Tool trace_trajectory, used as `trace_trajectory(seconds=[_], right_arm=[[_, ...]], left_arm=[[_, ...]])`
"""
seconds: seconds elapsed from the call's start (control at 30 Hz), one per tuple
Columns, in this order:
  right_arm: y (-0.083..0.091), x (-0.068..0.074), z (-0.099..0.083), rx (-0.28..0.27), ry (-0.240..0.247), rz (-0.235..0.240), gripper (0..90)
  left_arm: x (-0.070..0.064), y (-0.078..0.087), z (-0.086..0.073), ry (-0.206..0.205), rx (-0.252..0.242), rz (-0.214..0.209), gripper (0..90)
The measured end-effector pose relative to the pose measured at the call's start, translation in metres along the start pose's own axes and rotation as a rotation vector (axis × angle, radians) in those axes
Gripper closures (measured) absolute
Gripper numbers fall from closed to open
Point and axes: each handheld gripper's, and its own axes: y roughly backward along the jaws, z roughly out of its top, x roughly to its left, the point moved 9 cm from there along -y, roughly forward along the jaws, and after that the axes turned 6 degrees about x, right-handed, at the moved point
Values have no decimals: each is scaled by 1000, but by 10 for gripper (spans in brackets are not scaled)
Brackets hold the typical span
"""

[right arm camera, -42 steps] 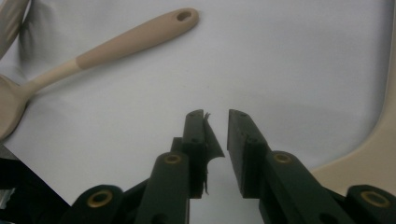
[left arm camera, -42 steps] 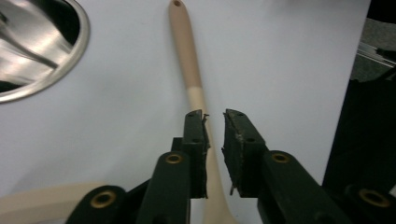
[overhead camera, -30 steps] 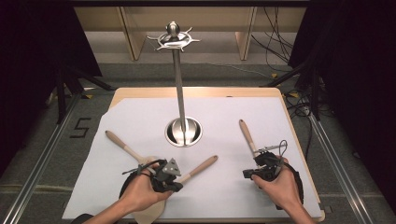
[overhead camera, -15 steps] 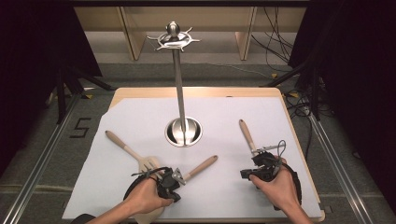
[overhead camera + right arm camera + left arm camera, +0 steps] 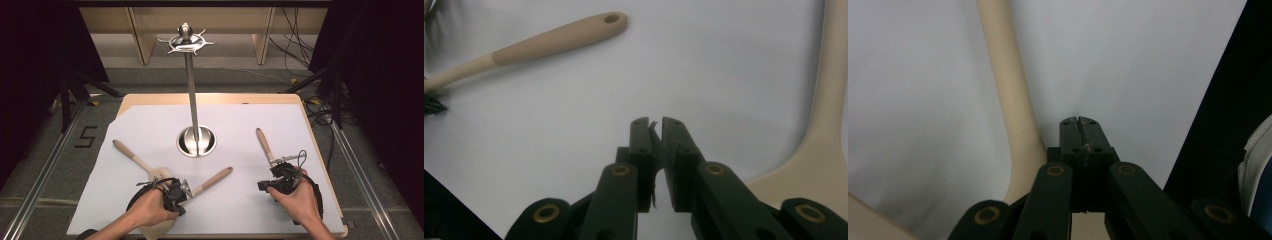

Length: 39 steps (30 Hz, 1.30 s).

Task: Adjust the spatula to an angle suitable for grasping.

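Table's covered with a white sheet [image 5: 150, 130], and a tall metal stand [image 5: 192, 100] with hooks on top sits on its round base roughly in the middle, toward the far side.

Three wooden utensils lie on the sheet. One wooden spoon [image 5: 134, 159] is at the near left, handle angling toward the far left. A second one, the middle spoon [image 5: 212, 180], has its handle pointing toward the far right, ending just short of the stand's base. The third, the right spoon [image 5: 263, 145], lies on the right with its handle pointing far.

The left gripper [image 5: 175, 192] sits low at the near left, right between the first two spoons where they converge. In the left gripper view the left gripper [image 5: 1081, 131] has its jaws pressed fully together with nothing between them, tips just beside a pale handle, not on it.

The right gripper [image 5: 280, 177] is at the near end of the right spoon. In the right gripper view the right gripper [image 5: 653, 131] shows only a thin slit between the jaws, nothing pinched, with the broad end of that spoon just off to its side.
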Motion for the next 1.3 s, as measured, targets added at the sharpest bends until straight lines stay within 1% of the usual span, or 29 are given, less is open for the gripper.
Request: trace_trajectory(seconds=[0.03, 0.1, 0.13, 0.17, 0.2, 0.27, 0.33, 0.37, 0.4, 0.47, 0.5, 0.53, 0.57, 0.6, 0.63, 0.67, 0.7, 0.77, 0.8, 0.83, 0.87, 0.9, 1.0, 1.03, 1.07, 1.13, 1.17, 1.27, 1.3], right_arm=[[1, -2, 0, 0, 10, -14, 843], [1, -1, 0, -7, -8, -8, 843], [1, -3, 1, -9, 6, -20, 843], [0, -2, 1, -13, -4, -16, 843], [2, -1, 0, 2, -17, -11, 842], [2, -1, 0, 2, -27, -12, 839], [2, 0, 2, -10, -20, -10, 833], [3, 1, 1, -5, -30, -8, 829], [3, 1, 2, -10, -20, -8, 826], [5, 2, 3, -3, -14, -8, 816], [5, 3, 4, -7, -15, -6, 813], [3, 4, 8, -47, -17, 7, 809], [3, 5, 8, -50, -11, 13, 805], [4, 5, 8, -47, -20, 4, 799], [4, 2, 8, -46, 14, -7, 795], [4, 3, 8, -46, 14, -6, 792], [4, 4, 8, -41, 2, 0, 789], [3, 6, 9, -50, -11, 18, 783], [4, 5, 9, -58, -20, 9, 781], [5, 3, 8, -38, -4, 5, 779], [5, 2, 8, -44, -1, 2, 777], [5, 4, 9, -53, -24, 10, 776], [4, -1, 10, -64, 11, -7, 772], [4, -1, 10, -62, 9, -4, 770], [4, 2, 9, -57, -13, 9, 768], [5, 4, 9, -53, -20, 16, 767], [5, 4, 9, -56, -9, 14, 766], [5, 3, 10, -55, -4, 2, 766], [5, 2, 10, -56, -3, 1, 766]], left_arm=[[1, 0, -1, -5, 7, 3, 893], [3, 1, -3, -6, 14, 11, 893], [4, 1, -4, -5, 22, 15, 892], [5, 2, -6, -7, 29, 17, 892], [6, 2, -7, -6, 31, 18, 892], [7, 3, -8, 0, 31, 20, 892], [7, 6, -6, -14, 23, 38, 887], [6, 10, -2, -18, -2, 43, 864], [5, 14, 4, -20, -29, 46, 839], [6, 24, 18, -26, -95, 74, 757], [9, 28, 25, -43, -123, 103, 708], [13, 30, 31, -54, -130, 125, 648], [18, 31, 39, -72, -135, 148, 610], [19, 29, 42, -56, -129, 142, 570], [23, 24, 46, -49, -104, 127, 539], [23, 20, 47, -35, -88, 108, 507], [27, 17, 47, -64, -37, 102, 496], [29, 9, 49, -45, 14, 85, 475], [30, 7, 49, -48, 39, 87, 477], [32, 4, 50, -54, 54, 96, 479], [32, 2, 51, -52, 68, 96, 483], [32, 0, 51, -44, 83, 87, 490], [34, -3, 49, -38, 131, 89, 538], [34, -4, 49, -37, 138, 87, 557], [34, -5, 49, -42, 146, 81, 583], [36, -4, 49, -56, 158, 91, 627], [36, -4, 49, -56, 164, 93, 648], [36, -4, 48, -44, 172, 100, 725], [35, -4, 48, -19, 167, 103, 740]])
